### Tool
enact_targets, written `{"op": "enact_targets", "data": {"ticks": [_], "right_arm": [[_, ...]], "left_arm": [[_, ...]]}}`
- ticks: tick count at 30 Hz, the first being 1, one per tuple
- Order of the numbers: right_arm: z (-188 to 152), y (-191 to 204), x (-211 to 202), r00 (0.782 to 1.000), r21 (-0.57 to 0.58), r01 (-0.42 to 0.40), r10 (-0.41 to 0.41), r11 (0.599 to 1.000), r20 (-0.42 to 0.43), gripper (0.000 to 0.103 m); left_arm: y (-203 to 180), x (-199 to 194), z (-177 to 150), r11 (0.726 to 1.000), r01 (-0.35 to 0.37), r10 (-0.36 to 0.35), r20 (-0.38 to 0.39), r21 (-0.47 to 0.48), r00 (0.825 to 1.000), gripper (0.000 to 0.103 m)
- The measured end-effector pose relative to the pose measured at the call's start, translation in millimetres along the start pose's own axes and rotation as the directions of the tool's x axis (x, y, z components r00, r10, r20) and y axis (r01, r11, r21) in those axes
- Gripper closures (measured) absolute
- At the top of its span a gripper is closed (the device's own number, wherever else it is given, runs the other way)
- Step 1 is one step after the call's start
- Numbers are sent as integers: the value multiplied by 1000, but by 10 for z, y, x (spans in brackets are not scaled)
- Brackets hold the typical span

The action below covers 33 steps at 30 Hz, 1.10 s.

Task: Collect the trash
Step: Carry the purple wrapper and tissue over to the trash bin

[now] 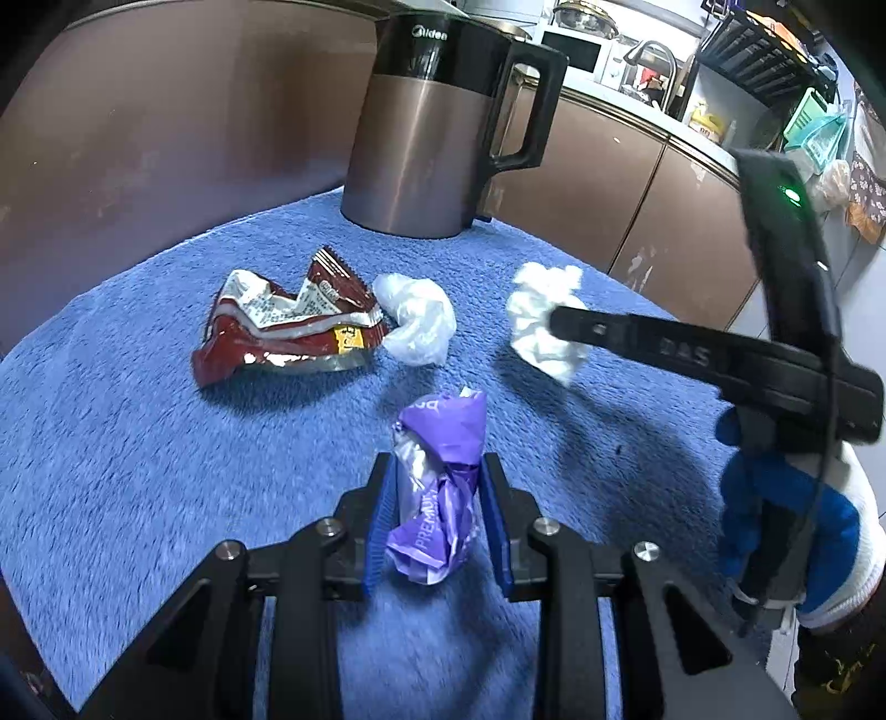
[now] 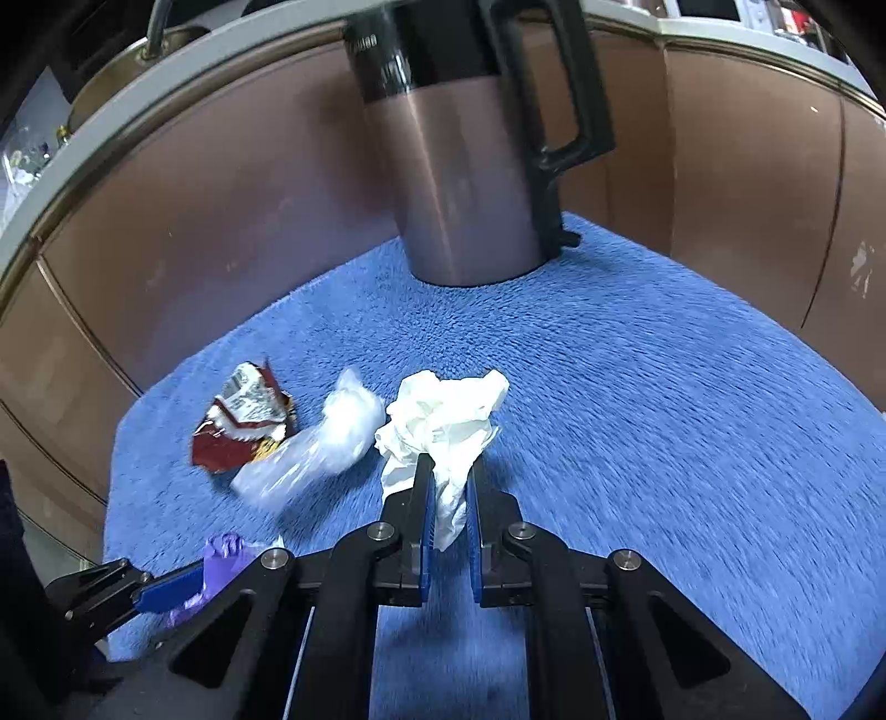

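Observation:
My left gripper (image 1: 437, 471) is shut on a crumpled purple wrapper (image 1: 443, 487), held over the blue towel (image 1: 138, 471). My right gripper (image 2: 447, 471) is shut on a crumpled white tissue (image 2: 443, 421), also seen in the left wrist view (image 1: 545, 315) just above the towel. A red snack wrapper (image 1: 288, 327) and a clear plastic wad (image 1: 418, 321) lie side by side on the towel; both show in the right wrist view, the wrapper (image 2: 243, 421) left of the wad (image 2: 326, 443). The purple wrapper (image 2: 221, 565) shows at lower left there.
A tall brown kettle (image 1: 432, 127) with a black handle stands at the towel's far edge, also in the right wrist view (image 2: 470, 166). Brown cabinet fronts (image 1: 138, 138) stand behind. A counter with a sink and rack (image 1: 764, 50) is at the far right.

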State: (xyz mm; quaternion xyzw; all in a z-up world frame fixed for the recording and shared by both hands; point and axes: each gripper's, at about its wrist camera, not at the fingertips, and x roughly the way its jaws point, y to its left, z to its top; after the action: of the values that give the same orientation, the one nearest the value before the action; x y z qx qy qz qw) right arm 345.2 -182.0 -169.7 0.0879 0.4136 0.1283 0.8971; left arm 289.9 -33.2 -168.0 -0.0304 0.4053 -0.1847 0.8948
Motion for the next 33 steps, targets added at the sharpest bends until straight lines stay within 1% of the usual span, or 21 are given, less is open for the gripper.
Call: {"op": "enact_targets", "data": {"ticks": [9, 17, 29, 33], "right_arm": [[-357, 96, -690, 998, -1, -4, 4, 1000, 63, 93], [-609, 228, -1290, 993, -18, -9, 11, 1000, 118, 93], [-896, 262, -2146, 975, -22, 11, -5, 1000, 223, 93], [-998, 302, -2435, 965, -27, 19, -11, 999, 262, 93]], "left_arm": [[-106, -413, -156, 999, -38, 38, 49, -1, 998, 75], [-221, -823, -253, 998, -65, 64, 106, 8, 992, 75], [-524, -1470, -369, 994, -105, 94, 202, 44, 975, 75], [-622, -1712, -406, 991, -119, 101, 244, 60, 964, 75]]}}
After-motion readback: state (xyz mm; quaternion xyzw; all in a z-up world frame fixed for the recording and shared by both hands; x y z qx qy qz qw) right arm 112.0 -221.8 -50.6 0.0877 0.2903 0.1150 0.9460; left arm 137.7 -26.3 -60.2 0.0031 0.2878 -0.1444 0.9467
